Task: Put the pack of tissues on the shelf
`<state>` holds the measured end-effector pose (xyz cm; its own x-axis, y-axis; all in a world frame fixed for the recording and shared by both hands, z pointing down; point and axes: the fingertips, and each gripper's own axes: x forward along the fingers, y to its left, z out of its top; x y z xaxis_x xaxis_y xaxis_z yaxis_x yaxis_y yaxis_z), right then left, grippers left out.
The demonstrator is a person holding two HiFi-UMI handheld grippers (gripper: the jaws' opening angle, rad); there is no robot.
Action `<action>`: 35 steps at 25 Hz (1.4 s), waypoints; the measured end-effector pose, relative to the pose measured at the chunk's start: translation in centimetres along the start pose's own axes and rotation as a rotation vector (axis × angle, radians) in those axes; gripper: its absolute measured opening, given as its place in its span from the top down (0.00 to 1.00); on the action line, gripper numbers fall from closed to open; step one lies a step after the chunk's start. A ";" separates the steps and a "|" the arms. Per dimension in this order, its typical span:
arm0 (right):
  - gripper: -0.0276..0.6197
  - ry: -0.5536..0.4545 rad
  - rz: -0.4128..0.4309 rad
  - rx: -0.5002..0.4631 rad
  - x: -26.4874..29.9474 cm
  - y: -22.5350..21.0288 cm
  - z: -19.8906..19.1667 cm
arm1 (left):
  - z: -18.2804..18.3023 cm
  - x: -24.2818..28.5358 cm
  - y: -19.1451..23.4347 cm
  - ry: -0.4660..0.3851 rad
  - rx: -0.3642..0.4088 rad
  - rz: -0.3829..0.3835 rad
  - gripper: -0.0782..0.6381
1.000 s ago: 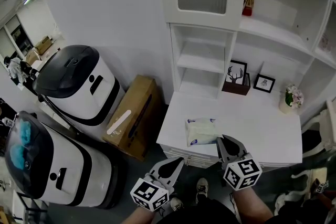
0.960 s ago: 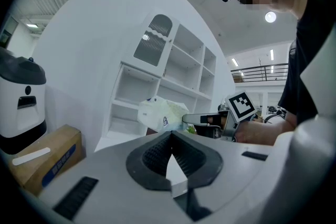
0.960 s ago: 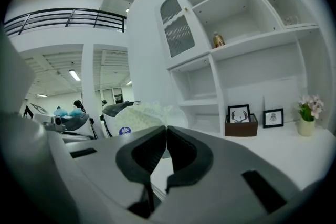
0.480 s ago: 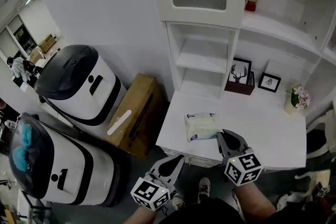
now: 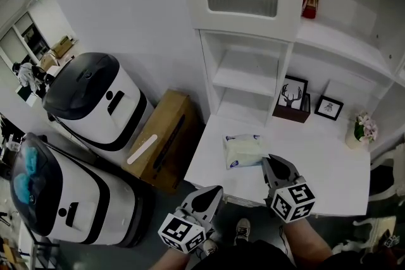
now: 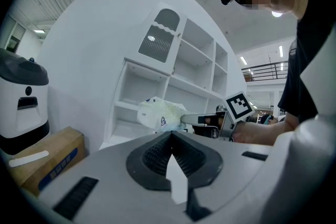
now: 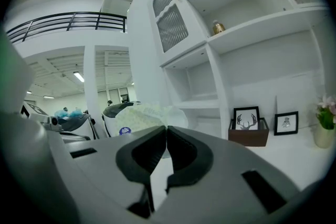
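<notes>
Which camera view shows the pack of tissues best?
The head view: nearly the whole pack of tissues shows from above, against the white counter. The left gripper view shows it small, from the side, with the right gripper at its edge. The right gripper view shows only its top, above that gripper's jaws.

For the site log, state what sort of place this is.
Probably a mock living-room corner in a large lab or office hall: a white shelf unit with a framed deer picture, big white machines beside it, and a railed mezzanine behind.
</notes>
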<state>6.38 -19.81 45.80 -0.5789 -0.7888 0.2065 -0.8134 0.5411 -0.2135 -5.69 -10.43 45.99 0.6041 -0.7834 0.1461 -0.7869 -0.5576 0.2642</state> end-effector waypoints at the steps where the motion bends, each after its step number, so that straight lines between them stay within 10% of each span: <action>1: 0.95 0.000 0.003 -0.001 0.2 -0.3 0.1 | 0.0 0.3 0.1 -0.001 0.000 0.004 0.89; 35: 0.95 -0.053 0.081 -0.006 4.0 -7.4 4.8 | 2.9 8.3 -1.3 -0.012 0.050 0.067 0.89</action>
<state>10.38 -28.34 43.64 -0.6393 -0.7564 0.1383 -0.7644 0.6054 -0.2220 0.00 -17.05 44.14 0.5482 -0.8227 0.1506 -0.8313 -0.5162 0.2062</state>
